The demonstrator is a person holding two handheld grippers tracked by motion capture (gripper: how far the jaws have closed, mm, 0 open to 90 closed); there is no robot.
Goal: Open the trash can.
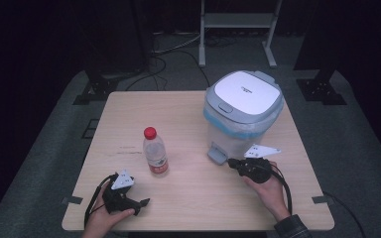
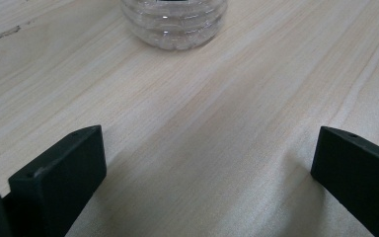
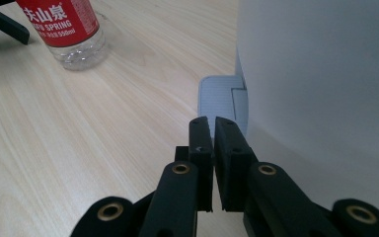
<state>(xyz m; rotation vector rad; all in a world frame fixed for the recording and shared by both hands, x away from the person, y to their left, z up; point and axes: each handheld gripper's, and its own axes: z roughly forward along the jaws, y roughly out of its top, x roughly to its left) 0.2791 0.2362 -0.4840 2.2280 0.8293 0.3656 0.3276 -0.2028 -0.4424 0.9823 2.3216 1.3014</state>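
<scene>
Pedal (image 3: 217,101) ribbed grey plastic (flat) | right gripper (image 3: 212,129) fingers together | table (image 1: 188,193) pale woodgrain

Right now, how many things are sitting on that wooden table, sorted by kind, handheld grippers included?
Clear plastic bottle with red cap and red label: 1
White pedal bin with grey lid and blue liner: 1
Black handheld grippers: 2, the left gripper and the right gripper
Total: 4
</scene>
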